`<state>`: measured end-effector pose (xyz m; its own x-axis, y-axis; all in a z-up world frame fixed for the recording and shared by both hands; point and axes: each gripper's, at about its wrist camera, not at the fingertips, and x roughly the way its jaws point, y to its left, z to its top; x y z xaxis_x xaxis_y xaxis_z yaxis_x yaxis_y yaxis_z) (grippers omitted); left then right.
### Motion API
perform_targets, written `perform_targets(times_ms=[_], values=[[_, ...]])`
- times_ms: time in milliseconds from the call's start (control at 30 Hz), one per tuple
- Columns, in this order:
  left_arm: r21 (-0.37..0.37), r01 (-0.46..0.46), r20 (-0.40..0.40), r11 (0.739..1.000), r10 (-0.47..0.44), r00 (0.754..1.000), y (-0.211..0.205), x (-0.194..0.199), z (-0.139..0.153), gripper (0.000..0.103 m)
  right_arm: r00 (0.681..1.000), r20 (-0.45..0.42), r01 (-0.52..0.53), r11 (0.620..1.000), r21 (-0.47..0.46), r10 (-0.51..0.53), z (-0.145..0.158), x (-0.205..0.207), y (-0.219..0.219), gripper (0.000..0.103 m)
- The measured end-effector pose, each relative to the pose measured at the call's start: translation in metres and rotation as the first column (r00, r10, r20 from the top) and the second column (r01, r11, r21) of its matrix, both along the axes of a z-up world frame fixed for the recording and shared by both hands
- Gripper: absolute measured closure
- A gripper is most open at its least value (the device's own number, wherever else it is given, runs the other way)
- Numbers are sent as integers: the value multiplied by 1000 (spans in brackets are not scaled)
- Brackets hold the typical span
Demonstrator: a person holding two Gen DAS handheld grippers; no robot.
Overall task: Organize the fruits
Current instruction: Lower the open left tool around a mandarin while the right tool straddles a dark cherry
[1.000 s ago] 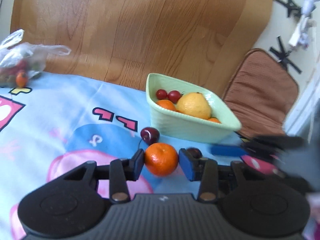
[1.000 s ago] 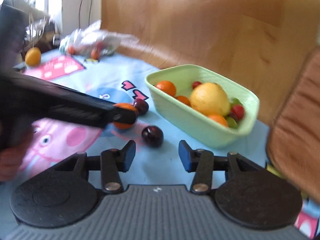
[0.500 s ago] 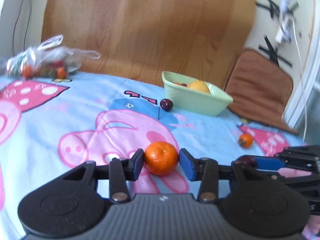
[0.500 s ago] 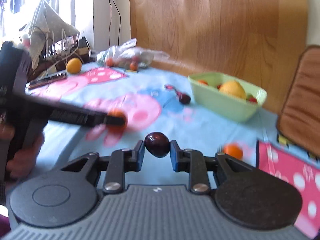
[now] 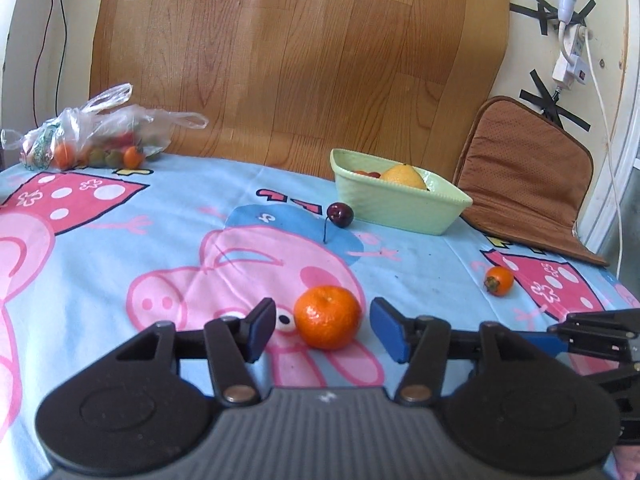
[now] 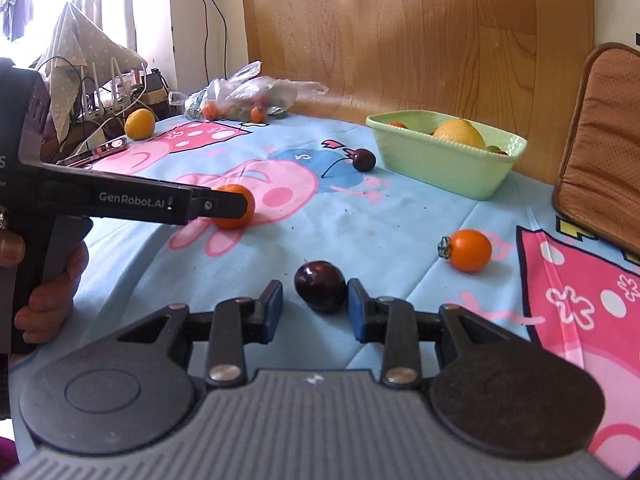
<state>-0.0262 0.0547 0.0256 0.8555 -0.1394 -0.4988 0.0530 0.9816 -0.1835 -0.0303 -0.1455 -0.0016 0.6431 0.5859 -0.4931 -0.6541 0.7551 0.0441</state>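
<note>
We have both tongs low over the cartoon-pig tablecloth (image 5: 120, 216), and both are letting go. Our left gripper (image 5: 323, 330) is spreading its jaws: the mandarin (image 5: 327, 317) sits on the cloth between the blue pads with a clear gap on either side, nothing pressing it. Over on the right, our right gripper (image 6: 315, 307) is opening too, and the dark plum (image 6: 320, 286) rests on the cloth between its pads; the right pad is just beside the fruit, the left one stands off.

Across the cloth, the pale green bowl (image 5: 396, 208) sits near the wooden board at the back, a yellow lemon (image 5: 403, 176) heaped inside with small red fruits behind it. A cherry (image 5: 340, 214) with its stem lies just beside the bowl's near wall. A small orange tomato (image 6: 469, 249) lies alone to the right, well apart from the bowl. Far left, a plastic bag (image 5: 96, 132) holds more small fruits, and a yellow fruit (image 6: 139, 123) sits at the table's edge.
</note>
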Motion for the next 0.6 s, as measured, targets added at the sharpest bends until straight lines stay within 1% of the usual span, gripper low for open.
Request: perform_targets(times_ms=[300,467,600], values=[[10,21,-21,1000,-21,1000,-3,4,-1,50,1000,-8,1,1000,12,-1,0,2,-2,61],[-1,28,-27,1000,-28,999,-2,5,-2,49,1000,-11,6,1000,16,-6,1,2,-3,61],[-7,34,-26,999,-35,999,-2,5,-2,48,1000,-12,3,1000,17,-3,1,2,-3,59]])
